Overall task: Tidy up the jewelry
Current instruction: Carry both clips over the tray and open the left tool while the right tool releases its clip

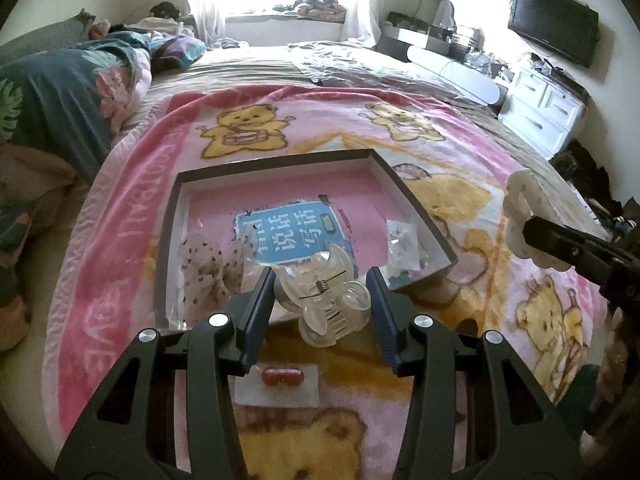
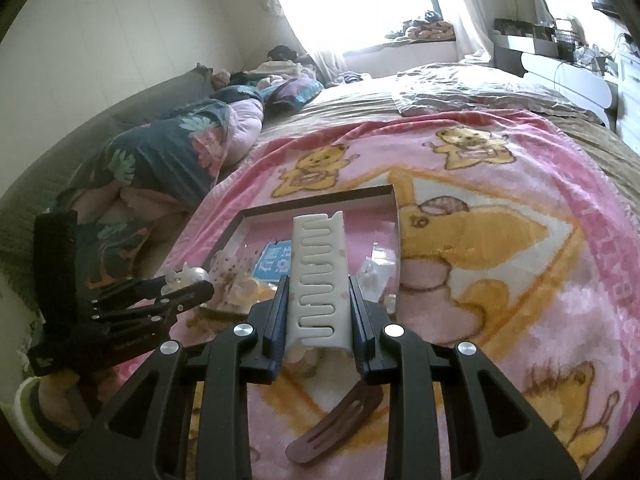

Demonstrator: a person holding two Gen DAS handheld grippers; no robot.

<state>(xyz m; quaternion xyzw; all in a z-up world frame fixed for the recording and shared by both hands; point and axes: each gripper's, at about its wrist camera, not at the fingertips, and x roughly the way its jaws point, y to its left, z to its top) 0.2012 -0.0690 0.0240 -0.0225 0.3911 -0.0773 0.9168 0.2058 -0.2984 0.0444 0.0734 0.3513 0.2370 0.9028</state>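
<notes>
Gripping a clear claw clip (image 1: 325, 295) by its sides, the left gripper (image 1: 322, 292) hung over the near edge of the open box (image 1: 416, 200); a red barrette (image 1: 282, 376) lay below on the pink blanket (image 1: 160, 128).

Right wrist view: the right gripper (image 2: 318, 312) pinched a white, slotted, curved clip (image 2: 318, 276), pointed at the box; only here a brown clip (image 2: 332, 428) showed on the blanket.

A bed (image 1: 248, 68) fills both views, spread with a pink teddy-bear blanket (image 1: 132, 248). At centre frame a shallow dark-rimmed box (image 1: 416, 208) sits on the blanket. In the lower part of the frame, a red hair clip (image 1: 282, 377) and a brown hair clip (image 2: 332, 424) lie on the blanket. A dark floral quilt (image 1: 60, 96) is heaped at upper left.
</notes>
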